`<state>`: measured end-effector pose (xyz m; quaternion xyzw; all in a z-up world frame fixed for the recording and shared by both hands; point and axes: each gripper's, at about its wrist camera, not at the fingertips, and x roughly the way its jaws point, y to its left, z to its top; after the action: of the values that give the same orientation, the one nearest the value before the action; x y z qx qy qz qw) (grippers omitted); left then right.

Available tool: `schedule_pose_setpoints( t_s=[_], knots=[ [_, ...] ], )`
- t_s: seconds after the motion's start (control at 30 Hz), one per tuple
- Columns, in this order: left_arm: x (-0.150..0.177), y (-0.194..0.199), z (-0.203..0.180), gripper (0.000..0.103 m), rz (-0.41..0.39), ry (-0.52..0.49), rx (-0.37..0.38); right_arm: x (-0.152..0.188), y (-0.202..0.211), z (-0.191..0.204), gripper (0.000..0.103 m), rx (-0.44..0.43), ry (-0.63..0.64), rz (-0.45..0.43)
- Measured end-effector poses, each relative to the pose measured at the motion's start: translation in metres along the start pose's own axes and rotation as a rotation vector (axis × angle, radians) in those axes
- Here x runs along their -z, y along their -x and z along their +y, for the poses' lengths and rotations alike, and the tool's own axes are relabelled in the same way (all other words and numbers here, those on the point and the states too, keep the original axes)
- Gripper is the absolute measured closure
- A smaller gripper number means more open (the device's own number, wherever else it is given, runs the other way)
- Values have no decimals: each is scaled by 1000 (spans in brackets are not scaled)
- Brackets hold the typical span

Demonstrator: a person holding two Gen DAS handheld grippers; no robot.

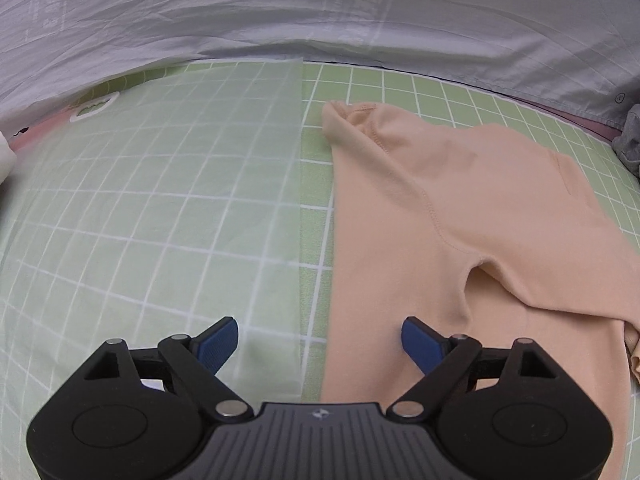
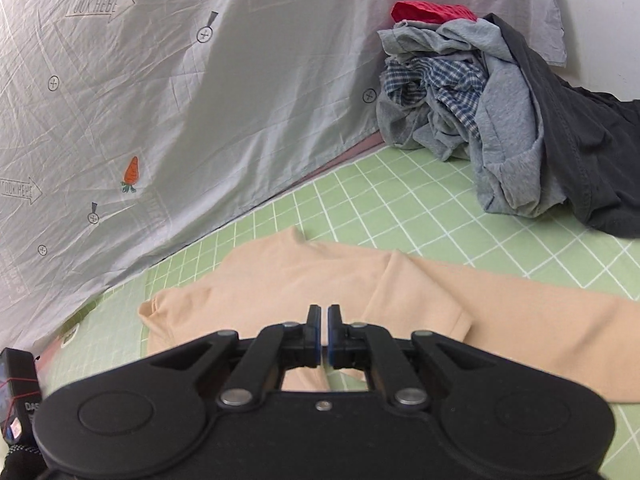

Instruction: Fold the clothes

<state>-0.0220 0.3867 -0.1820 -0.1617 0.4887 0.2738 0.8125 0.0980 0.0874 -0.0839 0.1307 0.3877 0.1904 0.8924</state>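
Peach shirt (image 1: 460,216) lies spread flat on my green checked sheet (image 1: 160,208), at about two o'clock from my left tool (image 1: 320,340), whose blue pads stand wide apart over the shirt's edge, gripping nothing. My right tool (image 2: 324,334) is clenched tight with nothing between its pads, poised above the same shirt's folded sleeve. A grey cloth backdrop (image 2: 180,100) hangs behind, printed with "LOOK HERE" arrows, circled crosses and small orange carrots. At one o'clock in the right wrist view sits a pile of clothes (image 2: 480,120): grey, blue plaid, dark and something red on top. A translucent sheet (image 1: 224,140) covers the surface's left part.
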Motion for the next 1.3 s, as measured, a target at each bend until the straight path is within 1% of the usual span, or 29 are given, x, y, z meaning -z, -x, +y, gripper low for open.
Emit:
schedule_pose_setpoints(
  t_s=[0.03, 0.07, 0.1, 0.13, 0.17, 0.23, 0.27, 0.3, 0.33, 0.4, 0.53, 0.6, 0.73, 0.8, 0.83, 0.87, 0.9, 0.97, 1.0, 1.03, 1.07, 1.1, 1.13, 1.17, 1.3],
  knots=[
    [3, 5, 3, 14, -3, 5, 4, 2, 0, -3, 98, 12, -7, 9],
    [5, 9, 5, 14, -6, 4, 5, 4, 0, -5, 91, 29, -13, 18],
    [7, 13, 5, 14, -11, 1, 2, 6, 0, -8, 88, 60, -7, 30],
    [10, 17, 4, 14, -15, -4, -5, 8, 1, -10, 73, 92, -2, 41],
    [12, 20, 2, 14, -19, -11, -9, 10, 2, -13, 55, 114, 8, 42],
    [15, 27, -4, 14, -25, -23, -10, 14, 6, -18, 41, 156, 55, 41],
    [17, 30, -7, 14, -27, -27, -7, 15, 8, -21, 27, 167, 79, 43],
    [18, 34, -12, 14, -28, -27, 5, 16, 10, -25, 18, 184, 111, 43],
    [20, 38, -18, 14, -29, -27, 18, 16, 11, -32, 0, 185, 130, 33],
    [23, 44, -31, 13, -43, -30, 41, 17, 14, -44, 0, 187, 168, 14],
    [29, 56, -72, 13, -94, -56, 56, 12, 10, -78, 0, 229, 191, 8],
    [32, 57, -90, 13, -113, -64, 80, 7, 5, -97, 0, 252, 198, 14],
    [32, 52, -130, 13, -125, -103, 145, -2, -9, -136, 0, 276, 177, 20],
    [32, 48, -149, 16, -130, -135, 176, -6, -18, -151, 0, 286, 179, 39],
    [31, 47, -158, 21, -131, -154, 194, -8, -23, -159, 0, 291, 180, 48],
    [31, 46, -167, 31, -132, -174, 212, -10, -28, -166, 0, 296, 181, 57],
    [30, 44, -176, 36, -133, -194, 231, -11, -30, -169, 0, 292, 184, 62],
    [29, 42, -194, 50, -134, -233, 267, -13, -33, -175, 0, 284, 190, 72],
    [29, 40, -202, 54, -129, -250, 291, -11, -34, -175, 0, 282, 201, 75],
    [29, 38, -207, 61, -121, -262, 309, -10, -34, -175, 0, 280, 213, 78],
    [29, 37, -212, 65, -112, -273, 327, -8, -35, -175, 0, 274, 218, 82],
    [30, 35, -217, 74, -103, -284, 343, -6, -36, -174, 0, 276, 226, 85],
    [30, 33, -221, 78, -96, -297, 355, -3, -37, -174, 0, 277, 233, 87],
    [31, 32, -224, 79, -89, -310, 364, -1, -37, -172, 0, 273, 245, 81],
    [33, 23, -235, 80, -57, -352, 376, 0, -38, -170, 0, 269, 256, 64]
  ],
)
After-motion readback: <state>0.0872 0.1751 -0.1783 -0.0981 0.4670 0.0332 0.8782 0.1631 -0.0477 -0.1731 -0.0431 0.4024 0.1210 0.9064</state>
